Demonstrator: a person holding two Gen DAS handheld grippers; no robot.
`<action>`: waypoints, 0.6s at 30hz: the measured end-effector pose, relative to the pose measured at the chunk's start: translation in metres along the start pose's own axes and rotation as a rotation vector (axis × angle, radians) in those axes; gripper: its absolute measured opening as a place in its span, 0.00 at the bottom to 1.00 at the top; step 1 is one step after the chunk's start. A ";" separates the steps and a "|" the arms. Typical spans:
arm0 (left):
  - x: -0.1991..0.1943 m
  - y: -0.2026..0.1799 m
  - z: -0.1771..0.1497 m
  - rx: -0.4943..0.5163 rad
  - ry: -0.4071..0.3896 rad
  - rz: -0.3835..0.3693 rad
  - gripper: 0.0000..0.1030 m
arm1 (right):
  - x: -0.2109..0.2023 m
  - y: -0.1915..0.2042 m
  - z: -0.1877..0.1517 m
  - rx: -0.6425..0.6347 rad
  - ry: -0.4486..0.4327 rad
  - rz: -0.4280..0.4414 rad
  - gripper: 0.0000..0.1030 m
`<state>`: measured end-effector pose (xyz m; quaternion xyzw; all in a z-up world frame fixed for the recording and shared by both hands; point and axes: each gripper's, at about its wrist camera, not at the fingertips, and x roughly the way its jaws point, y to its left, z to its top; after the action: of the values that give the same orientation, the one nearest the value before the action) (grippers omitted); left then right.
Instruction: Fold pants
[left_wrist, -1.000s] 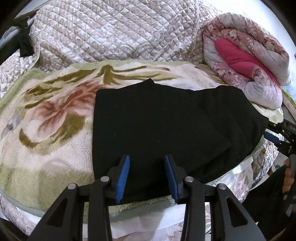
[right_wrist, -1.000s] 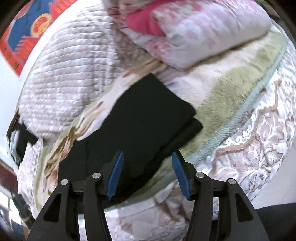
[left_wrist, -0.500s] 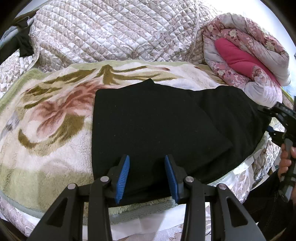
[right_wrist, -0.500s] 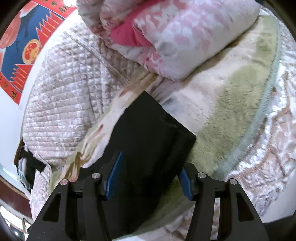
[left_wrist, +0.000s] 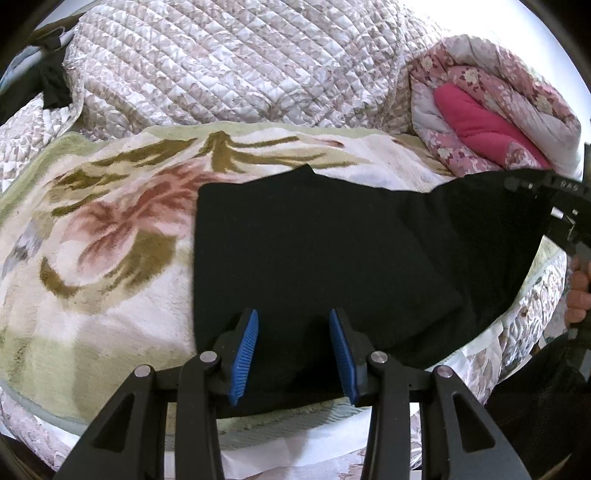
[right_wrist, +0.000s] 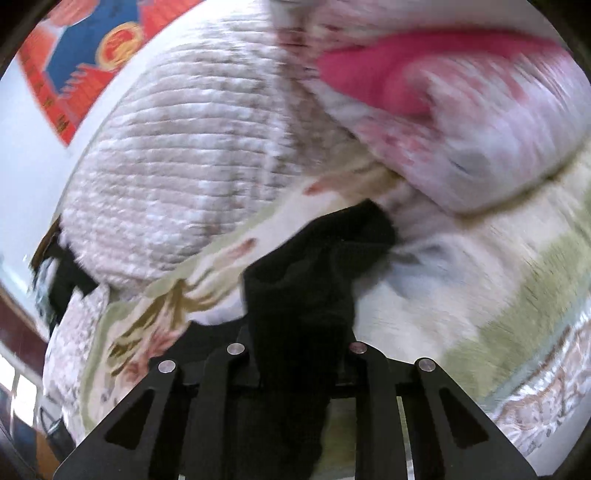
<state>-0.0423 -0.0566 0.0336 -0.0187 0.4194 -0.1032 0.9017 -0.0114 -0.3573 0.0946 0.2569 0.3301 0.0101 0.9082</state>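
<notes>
Pants (left_wrist: 314, 254), one pair; right tool (right_wrist: 295, 354) grips them, left tool (left_wrist: 293, 350) gapes.

A bed covered by a floral fleece blanket (left_wrist: 110, 236) carries black pants (left_wrist: 332, 254), a quilted bedspread (left_wrist: 229, 70) and a rolled pink comforter (left_wrist: 491, 107).

Floral blanket (left_wrist: 110, 236), quilted cover (left_wrist: 236, 66), rolled pink duvet (left_wrist: 491, 110), wall poster (right_wrist: 85, 55).

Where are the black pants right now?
The black pants lie on the flowery blanket ahead of the open left gripper, and the right gripper pinches their far right end.
</notes>
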 end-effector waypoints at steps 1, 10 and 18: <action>-0.002 0.003 0.001 -0.006 -0.005 0.010 0.42 | 0.000 0.009 0.000 -0.022 0.000 0.009 0.20; -0.019 0.056 0.008 -0.122 -0.037 0.103 0.42 | 0.017 0.131 -0.030 -0.306 0.070 0.178 0.20; -0.035 0.113 -0.002 -0.266 -0.047 0.177 0.42 | 0.084 0.187 -0.131 -0.563 0.330 0.240 0.20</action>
<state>-0.0464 0.0613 0.0445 -0.1032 0.4083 0.0336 0.9064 0.0031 -0.1188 0.0476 0.0284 0.4243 0.2487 0.8702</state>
